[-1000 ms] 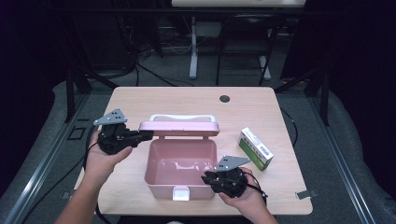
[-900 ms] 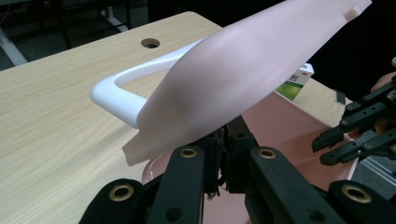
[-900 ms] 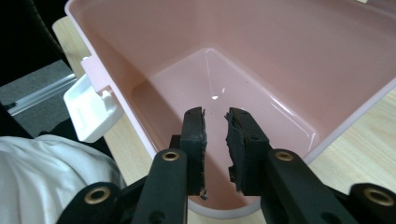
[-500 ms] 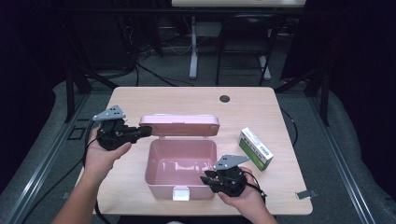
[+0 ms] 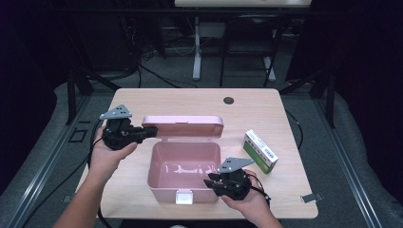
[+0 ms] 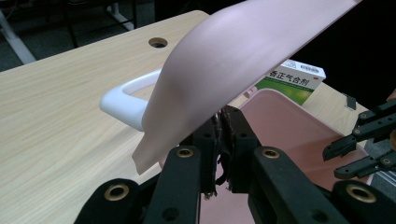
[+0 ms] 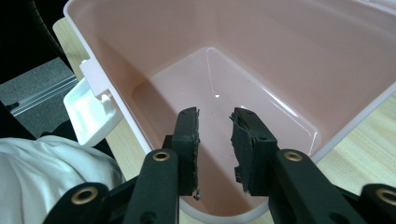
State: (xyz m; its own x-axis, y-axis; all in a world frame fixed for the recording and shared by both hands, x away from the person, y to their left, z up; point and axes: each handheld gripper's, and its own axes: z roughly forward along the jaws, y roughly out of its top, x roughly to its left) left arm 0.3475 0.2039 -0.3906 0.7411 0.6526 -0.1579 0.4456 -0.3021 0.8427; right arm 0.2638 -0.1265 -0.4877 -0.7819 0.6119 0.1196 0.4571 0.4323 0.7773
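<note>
Pinching the left corner of the pink lid (image 5: 183, 126), the left gripper (image 5: 145, 133) has its 2 jaws nearly together with the lid's edge between them, holding it raised behind the pink box (image 5: 185, 178). A white handle (image 6: 123, 96) sticks out of the lid's far side. At the box's front right corner, the right gripper (image 5: 212, 181) has just been opening; its jaws stand apart over the bare inside, nothing between them. A white latch (image 5: 184, 197) hangs at the front wall. Just right of the box lies a green-and-white carton (image 5: 260, 151) on the table (image 5: 256, 109).
</note>
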